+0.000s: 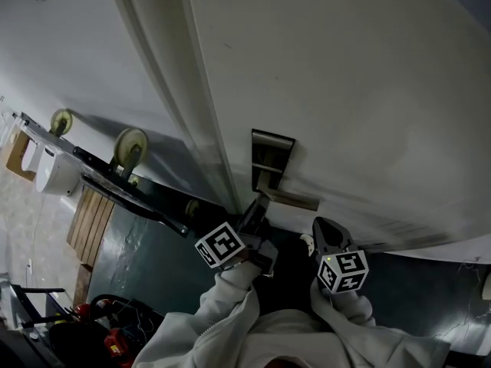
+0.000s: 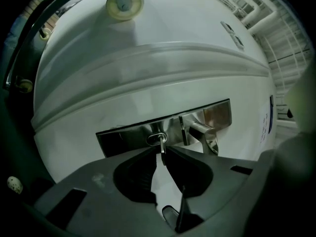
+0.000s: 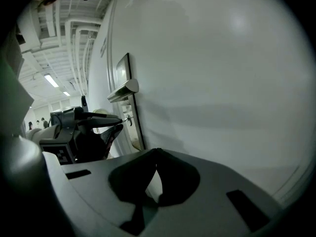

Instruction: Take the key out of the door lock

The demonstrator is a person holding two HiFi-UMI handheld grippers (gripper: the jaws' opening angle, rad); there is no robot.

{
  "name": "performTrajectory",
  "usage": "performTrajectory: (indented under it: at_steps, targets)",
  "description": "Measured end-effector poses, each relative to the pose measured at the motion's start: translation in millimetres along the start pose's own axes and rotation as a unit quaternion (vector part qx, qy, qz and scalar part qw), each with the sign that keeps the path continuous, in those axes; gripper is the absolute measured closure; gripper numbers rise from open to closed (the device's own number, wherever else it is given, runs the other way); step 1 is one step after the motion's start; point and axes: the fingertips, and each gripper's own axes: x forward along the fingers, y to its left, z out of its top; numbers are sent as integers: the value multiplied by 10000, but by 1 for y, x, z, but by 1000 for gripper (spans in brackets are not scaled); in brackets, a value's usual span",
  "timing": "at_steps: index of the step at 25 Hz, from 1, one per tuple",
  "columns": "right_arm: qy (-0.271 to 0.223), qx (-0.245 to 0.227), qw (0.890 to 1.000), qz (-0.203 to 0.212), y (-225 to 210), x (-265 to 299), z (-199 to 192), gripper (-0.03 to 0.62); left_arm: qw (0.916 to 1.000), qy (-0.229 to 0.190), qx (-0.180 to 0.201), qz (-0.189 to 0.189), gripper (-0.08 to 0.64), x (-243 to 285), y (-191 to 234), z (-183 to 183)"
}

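A small metal key (image 2: 162, 145) sticks out of the keyhole in the steel lock plate (image 2: 123, 135) on the white door (image 2: 148, 83). In the left gripper view my left gripper (image 2: 162, 153) has both tips pressed against the key. A silver lever handle (image 2: 205, 132) juts out just right of it. The head view shows the left gripper (image 1: 259, 204) reaching up to the lock plate (image 1: 272, 148), hiding the key. My right gripper (image 1: 326, 232) hangs a little right of the handle (image 1: 291, 198), apart from the door. Its jaws (image 3: 157, 154) are shut with nothing between them. The right gripper view shows the key (image 3: 129, 118) at the left gripper's tips.
The door frame (image 1: 176, 90) runs down left of the lock. A wheeled metal cart (image 1: 130, 146) lies against the wall at left, over a dark green floor (image 1: 153, 251). A wooden pallet (image 1: 92, 217) and red items (image 1: 115, 342) sit at the lower left.
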Motion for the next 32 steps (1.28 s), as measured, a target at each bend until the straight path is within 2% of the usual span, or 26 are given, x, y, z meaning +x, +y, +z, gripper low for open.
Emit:
performTrajectory:
  at_steps: [6, 10, 14, 17, 20, 25, 32]
  targets:
    - [2, -24, 10000, -28, -6, 5, 4, 540, 9997, -129, -199, -72, 523, 10, -3, 7]
    - [20, -13, 10000, -20, -8, 9, 6, 540, 9984, -236, -470, -221, 529, 13, -7, 8]
    - [24, -45, 10000, 20, -8, 14, 9, 540, 9989, -233, -398, -79, 532, 11, -1, 9]
    - [30, -79, 9999, 60, -6, 16, 11, 540, 9979, -247, -530, -266, 532, 13, -10, 9]
    - [31, -94, 9999, 80, -4, 17, 11, 540, 9979, -233, -596, -100, 534, 10, -3, 8]
    - [23, -130, 9998, 128, -2, 19, 13, 540, 9944, -265, -1014, -138, 534, 10, -2, 8]
    - [13, -141, 9998, 164, -2, 17, 13, 540, 9969, -347, -703, 22, 535, 9, -5, 9]
